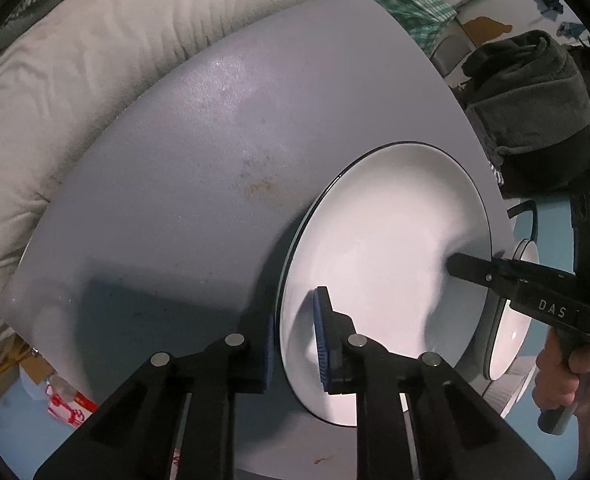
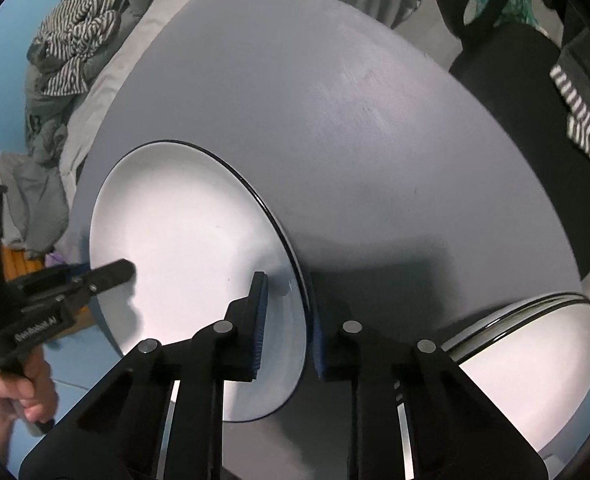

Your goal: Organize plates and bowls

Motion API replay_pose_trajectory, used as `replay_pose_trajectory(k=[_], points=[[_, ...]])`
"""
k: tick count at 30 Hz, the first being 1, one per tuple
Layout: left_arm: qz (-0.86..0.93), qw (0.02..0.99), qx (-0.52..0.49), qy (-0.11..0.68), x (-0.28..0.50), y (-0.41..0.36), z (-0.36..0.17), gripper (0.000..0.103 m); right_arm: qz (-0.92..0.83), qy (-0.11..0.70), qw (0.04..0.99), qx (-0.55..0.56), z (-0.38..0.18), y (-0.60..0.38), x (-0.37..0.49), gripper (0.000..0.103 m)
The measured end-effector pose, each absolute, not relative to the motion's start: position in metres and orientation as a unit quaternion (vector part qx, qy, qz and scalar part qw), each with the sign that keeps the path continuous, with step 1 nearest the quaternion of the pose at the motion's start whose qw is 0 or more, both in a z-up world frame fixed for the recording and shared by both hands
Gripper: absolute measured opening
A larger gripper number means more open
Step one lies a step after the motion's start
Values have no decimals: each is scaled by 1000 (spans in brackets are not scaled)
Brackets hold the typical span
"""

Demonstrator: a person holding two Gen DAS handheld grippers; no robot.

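Note:
A large white plate with a dark rim (image 1: 387, 264) (image 2: 191, 248) is held over the grey round table (image 1: 215, 160) (image 2: 355, 140). My left gripper (image 1: 295, 340) straddles the plate's near rim, one pad above and one below. My right gripper (image 2: 289, 320) straddles the opposite rim the same way; it shows in the left wrist view (image 1: 475, 268), and the left gripper shows in the right wrist view (image 2: 111, 274). A stack of white plates (image 2: 535, 360) (image 1: 515, 320) lies at the table's edge by the right gripper.
A pale quilted duvet (image 1: 75, 100) lies beyond the table. Striped and grey clothes (image 2: 75, 48) are heaped on it. A dark bag (image 1: 535, 100) (image 2: 515, 100) stands at the table's far side. The floor (image 1: 15, 420) is blue.

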State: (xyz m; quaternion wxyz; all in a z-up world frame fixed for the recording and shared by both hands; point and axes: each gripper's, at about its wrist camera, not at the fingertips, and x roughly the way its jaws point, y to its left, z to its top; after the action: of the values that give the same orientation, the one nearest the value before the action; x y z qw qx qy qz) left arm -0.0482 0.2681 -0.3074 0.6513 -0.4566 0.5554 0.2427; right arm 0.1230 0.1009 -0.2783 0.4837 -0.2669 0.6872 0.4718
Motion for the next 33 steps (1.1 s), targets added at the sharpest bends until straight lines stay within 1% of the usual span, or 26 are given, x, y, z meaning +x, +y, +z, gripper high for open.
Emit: replay_pose_trajectory(k=[7,10,17,33], points=[[245,644,-460,560,-55,270,-309,17,469,715,459,-242,-282,94,118,15],[241,644,-455,566,-56,268,-309,17,465,724,461,-216,-283,89,118,13],[230,643,-454,572,-55,259,-308,18,464,723,471,-202,-275,83,115,12],[202,677,-415,573,-29,240,-263,18,465,695,508,-207,-233,64,128,12]])
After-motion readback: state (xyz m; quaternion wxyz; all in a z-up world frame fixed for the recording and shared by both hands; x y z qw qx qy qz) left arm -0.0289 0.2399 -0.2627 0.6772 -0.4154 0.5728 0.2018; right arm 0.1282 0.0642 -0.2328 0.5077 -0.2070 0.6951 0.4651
